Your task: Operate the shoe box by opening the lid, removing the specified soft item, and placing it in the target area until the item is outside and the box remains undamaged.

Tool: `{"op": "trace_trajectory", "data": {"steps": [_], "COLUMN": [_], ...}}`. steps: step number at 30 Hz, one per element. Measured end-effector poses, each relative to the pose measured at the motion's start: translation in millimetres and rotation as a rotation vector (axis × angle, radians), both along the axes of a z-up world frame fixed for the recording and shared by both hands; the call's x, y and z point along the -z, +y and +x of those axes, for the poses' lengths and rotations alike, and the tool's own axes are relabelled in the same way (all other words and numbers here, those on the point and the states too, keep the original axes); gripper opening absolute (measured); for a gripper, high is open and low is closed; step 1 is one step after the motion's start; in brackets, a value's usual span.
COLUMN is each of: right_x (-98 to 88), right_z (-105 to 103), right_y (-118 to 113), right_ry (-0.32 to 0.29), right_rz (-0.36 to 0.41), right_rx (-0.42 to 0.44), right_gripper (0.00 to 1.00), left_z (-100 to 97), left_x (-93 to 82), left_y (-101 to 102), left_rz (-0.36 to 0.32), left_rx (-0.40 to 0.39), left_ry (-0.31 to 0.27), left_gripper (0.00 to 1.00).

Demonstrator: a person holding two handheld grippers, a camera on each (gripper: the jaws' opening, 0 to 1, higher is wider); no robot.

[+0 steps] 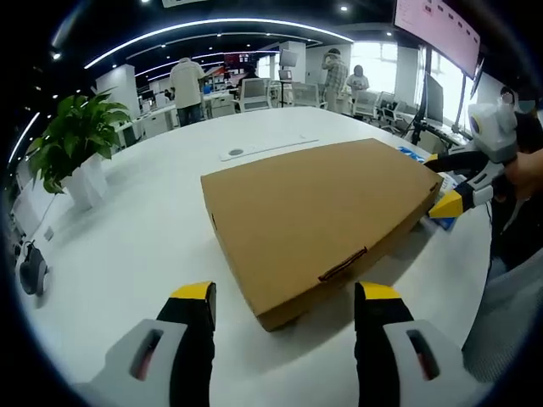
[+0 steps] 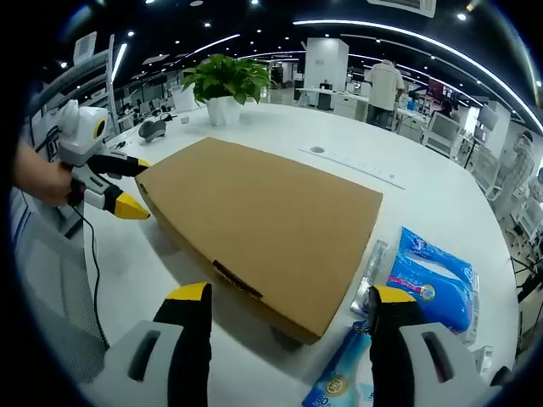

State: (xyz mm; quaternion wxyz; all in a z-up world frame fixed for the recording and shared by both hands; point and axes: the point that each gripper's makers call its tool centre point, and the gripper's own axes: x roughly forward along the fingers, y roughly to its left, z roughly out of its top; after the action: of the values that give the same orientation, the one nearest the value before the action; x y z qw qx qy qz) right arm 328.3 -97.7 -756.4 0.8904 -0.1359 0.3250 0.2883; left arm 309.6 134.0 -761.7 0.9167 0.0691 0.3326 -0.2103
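We held both grippers, left [image 1: 284,292] and right [image 2: 288,297], jaws spread, flanking the closed shoe box [image 1: 318,220] to lift its lid.

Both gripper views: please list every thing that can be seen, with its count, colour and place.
Shoe box: one, brown cardboard, lid closed, lying on the table between the two grippers.
Table: one, white, large, under everything.
Soft packs: at least two, blue and white, on the table beside the box in the right gripper view.
Potted plant: one, green leaves in a white pot, at the table's far edge.
Flat strip: one, white, on the table beyond the box.
People: several, standing in the office behind.
Left gripper: one, black with yellow tips, jaws open, near the box edge.
Right gripper: one, same colours, jaws open, near the opposite edge.
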Motion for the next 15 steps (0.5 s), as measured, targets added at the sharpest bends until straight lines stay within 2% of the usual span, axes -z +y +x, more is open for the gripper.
{"op": "trace_trajectory", "data": {"steps": [5, 8, 9, 13, 14, 15], "right_x": [1.3, 1.8, 1.6, 4.1, 4.9, 4.8], "right_z": [3.1, 1.2, 2.7, 2.2, 2.0, 1.8], "right_y": [4.0, 9.5, 9.9, 11.1, 10.8, 10.8], "right_ry": [0.008, 0.027, 0.016, -0.008, -0.014, -0.015], "right_rz": [0.017, 0.039, 0.033, 0.003, -0.02, -0.017], "right_rx": [0.001, -0.012, -0.008, 0.002, -0.003, 0.0], "right_gripper": [0.75, 0.66, 0.67, 0.67, 0.67, 0.67], "left_z": [1.8, 2.5, 1.3, 2.8, 2.9, 2.9], "left_x": [2.8, 3.2, 4.3, 6.4, 7.8, 7.2], "left_y": [-4.8, -9.0, -12.6, -14.4, -10.0, -12.5], "left_rz": [-0.004, -0.02, -0.032, 0.001, 0.059, 0.044], "left_rx": [0.005, 0.007, 0.011, 0.005, 0.026, 0.025], "left_ry": [0.012, 0.019, 0.033, 0.021, 0.026, 0.025], "left_gripper": [0.66, 0.61, 0.6, 0.59, 0.58, 0.57]}}
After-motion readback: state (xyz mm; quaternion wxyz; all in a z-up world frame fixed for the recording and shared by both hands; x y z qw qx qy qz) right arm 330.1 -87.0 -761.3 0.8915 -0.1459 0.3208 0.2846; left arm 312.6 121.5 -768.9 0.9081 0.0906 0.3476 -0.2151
